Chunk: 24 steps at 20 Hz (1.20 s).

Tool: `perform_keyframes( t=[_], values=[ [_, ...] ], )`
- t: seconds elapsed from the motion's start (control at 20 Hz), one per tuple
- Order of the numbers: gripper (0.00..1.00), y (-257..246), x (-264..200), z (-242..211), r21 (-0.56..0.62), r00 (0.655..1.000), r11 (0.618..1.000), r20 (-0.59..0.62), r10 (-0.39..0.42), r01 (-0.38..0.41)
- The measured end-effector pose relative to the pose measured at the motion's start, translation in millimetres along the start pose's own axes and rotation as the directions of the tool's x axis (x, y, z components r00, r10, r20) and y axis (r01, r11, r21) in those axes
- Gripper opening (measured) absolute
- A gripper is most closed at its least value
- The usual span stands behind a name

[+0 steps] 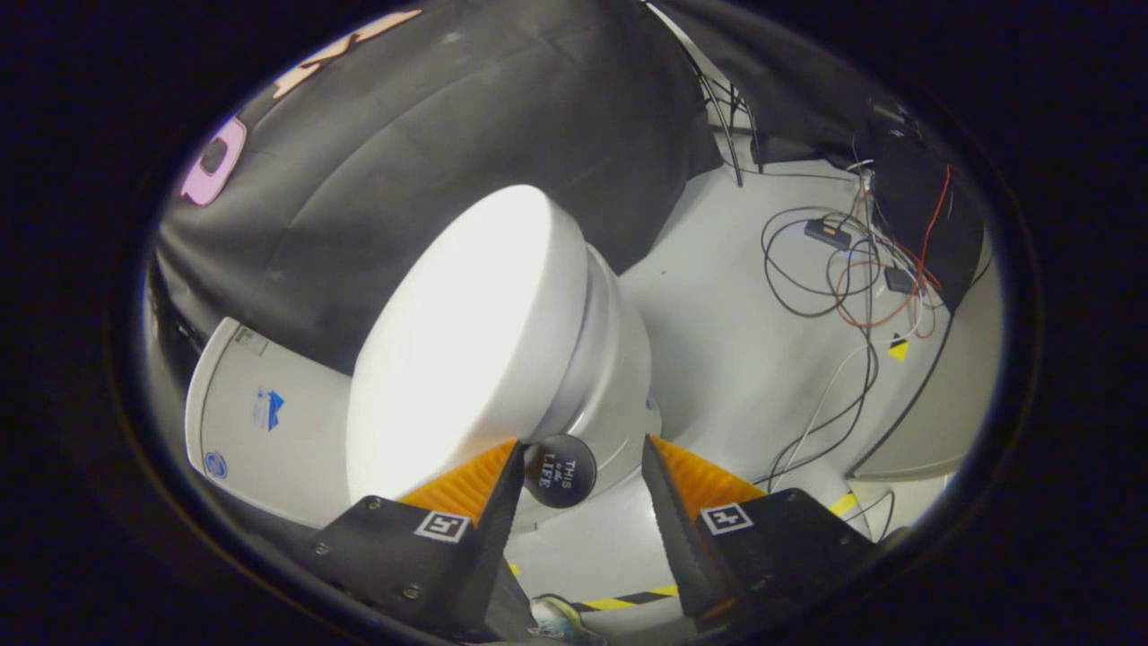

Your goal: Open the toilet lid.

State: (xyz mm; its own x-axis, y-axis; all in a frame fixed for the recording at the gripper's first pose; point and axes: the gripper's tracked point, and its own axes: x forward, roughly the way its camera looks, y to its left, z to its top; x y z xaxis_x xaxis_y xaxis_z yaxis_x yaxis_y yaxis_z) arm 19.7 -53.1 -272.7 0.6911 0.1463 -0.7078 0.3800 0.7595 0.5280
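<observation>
The white toilet lid (457, 332) lies down on the bowl (619, 377), seen at a slant from its front end. A round black knob (560, 470) sticks out from the lid's front rim. My gripper (583, 444) is open, its fingers standing on either side of the knob. The knob sits close against the left finger (475, 484), with a wide gap to the right finger (695, 484). Neither finger presses on it.
The white tank (260, 413) stands behind the lid against the black cloth wall. Loose cables and small boxes (843, 278) lie on the pale floor beyond the right finger. Yellow-black tape (628, 599) runs across the floor under the fingers.
</observation>
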Motion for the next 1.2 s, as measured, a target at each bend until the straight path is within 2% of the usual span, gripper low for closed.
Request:
perform_keyframes(
  t=[0.3,0.4,0.5,0.7,0.85,0.95,1.0,1.05,1.2],
  values=[
    [0.78,0,1,-2,0.086,0.999,0.996,-0.036,0.039,-0.035],
    [0.78,13,2,2,0.143,0.994,0.985,-0.042,0.103,-0.096],
    [0.33,16,2,-3,0.181,0.993,0.979,-0.043,0.107,-0.098],
    [0.35,16,7,1,0.177,0.992,0.977,-0.021,0.122,-0.116],
    [0.15,13,-3,6,0.17,0.989,0.975,-0.011,0.145,-0.141],
    [0.15,19,-3,6,0.132,0.988,0.979,0.007,0.153,-0.152],
    [0.16,20,-1,10,0.15,0.986,0.975,0.018,0.165,-0.166],
    [0.02,26,-12,10,0.169,0.981,0.966,0.024,0.193,-0.194],
    [0.02,29,-21,17,0.145,0.977,0.966,0.029,0.211,-0.212]
  ],
)
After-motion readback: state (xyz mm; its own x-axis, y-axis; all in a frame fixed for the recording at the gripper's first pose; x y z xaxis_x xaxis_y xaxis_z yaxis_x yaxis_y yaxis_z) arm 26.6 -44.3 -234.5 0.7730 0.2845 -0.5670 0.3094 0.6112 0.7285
